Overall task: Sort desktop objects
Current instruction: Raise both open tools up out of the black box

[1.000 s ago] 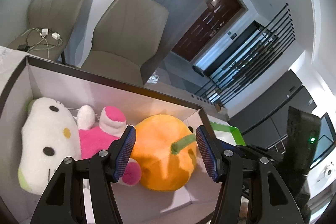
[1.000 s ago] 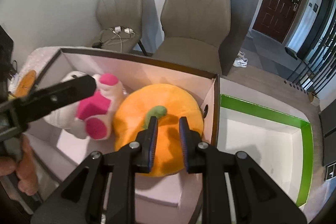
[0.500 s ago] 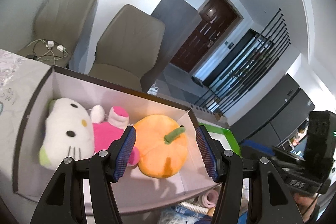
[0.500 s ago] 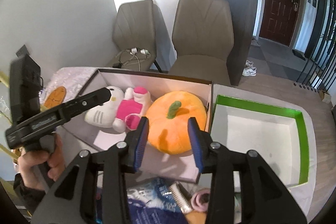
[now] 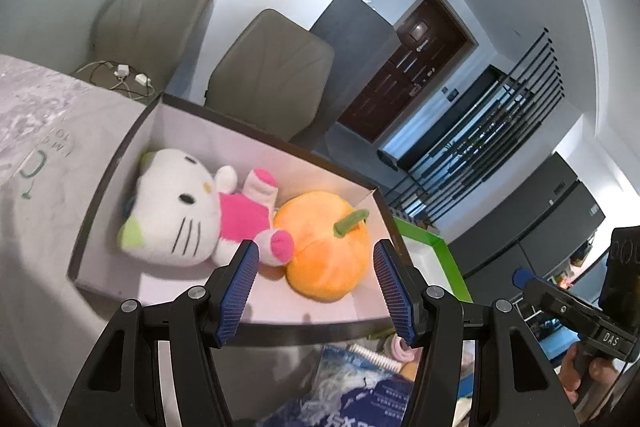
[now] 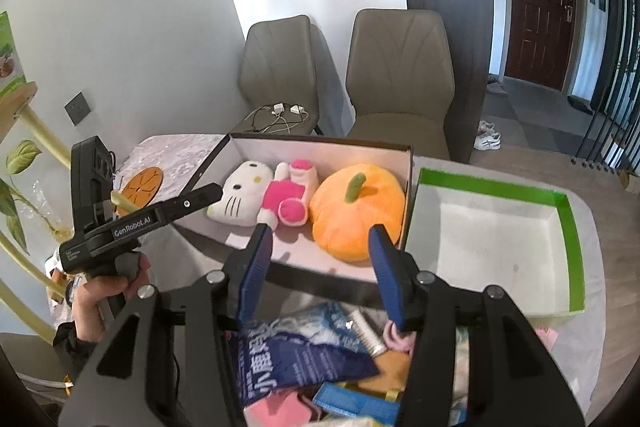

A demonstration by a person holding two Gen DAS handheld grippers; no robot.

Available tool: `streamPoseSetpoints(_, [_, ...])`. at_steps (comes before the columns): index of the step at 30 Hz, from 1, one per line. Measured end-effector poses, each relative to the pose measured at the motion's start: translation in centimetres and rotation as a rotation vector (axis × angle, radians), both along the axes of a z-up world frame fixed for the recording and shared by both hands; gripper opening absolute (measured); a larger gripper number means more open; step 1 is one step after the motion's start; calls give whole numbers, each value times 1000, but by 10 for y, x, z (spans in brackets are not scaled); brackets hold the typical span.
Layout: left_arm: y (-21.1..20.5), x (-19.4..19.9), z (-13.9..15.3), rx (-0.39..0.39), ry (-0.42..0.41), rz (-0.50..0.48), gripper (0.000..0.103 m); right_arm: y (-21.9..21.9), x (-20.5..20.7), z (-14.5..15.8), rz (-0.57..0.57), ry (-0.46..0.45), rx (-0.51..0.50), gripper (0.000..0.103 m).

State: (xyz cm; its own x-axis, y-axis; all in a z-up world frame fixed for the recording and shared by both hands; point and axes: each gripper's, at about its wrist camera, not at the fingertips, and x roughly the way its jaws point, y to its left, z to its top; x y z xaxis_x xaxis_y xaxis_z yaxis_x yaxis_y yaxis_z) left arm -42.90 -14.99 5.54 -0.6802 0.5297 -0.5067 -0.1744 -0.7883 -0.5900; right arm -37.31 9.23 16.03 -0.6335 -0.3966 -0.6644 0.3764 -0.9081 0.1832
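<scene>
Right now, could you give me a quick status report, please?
Left gripper open, empty. Right gripper open, empty. Pumpkin plush in dark-rimmed box. Nothing blocking.

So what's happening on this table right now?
A person is sorting desk clutter with two handheld grippers. The cat plush and pumpkin plush already lie side by side in the dark-rimmed box; the green-rimmed box beside it holds nothing visible. Both the right gripper and left gripper are open and empty, above a pile with a blue packet in it.
</scene>
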Motion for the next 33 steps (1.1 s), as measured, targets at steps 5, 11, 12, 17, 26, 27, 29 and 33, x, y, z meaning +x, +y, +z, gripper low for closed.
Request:
streamPoseSetpoints(5, [-3,17,-1,-7,-6,6,60,15,24,5,-11,7,-20,51])
streamPoseSetpoints(11, [-2,38,1,-19,-2,7,60,37,52,9,-28,22,-43,54])
streamPoseSetpoints(12, [-1,41,1,-21,-1,8,60,41,58,9,-30,25,-48,54])
streamPoseSetpoints(17, [-2,62,4,-28,6,14,60,61,78,9,-43,30,-72,55])
streamPoseSetpoints(26, [15,91,12,-45,26,-19,60,105,123,-8,-95,23,-147,55])
streamPoseSetpoints(27, [18,94,15,-47,30,-29,60,108,126,-10,-98,21,-153,55])
streamPoseSetpoints(29, [26,102,18,-52,41,-47,60,117,136,-15,-107,14,-168,55])
streamPoseSetpoints(33, [39,117,26,-67,61,-74,60,138,155,-30,-131,-3,-208,55])
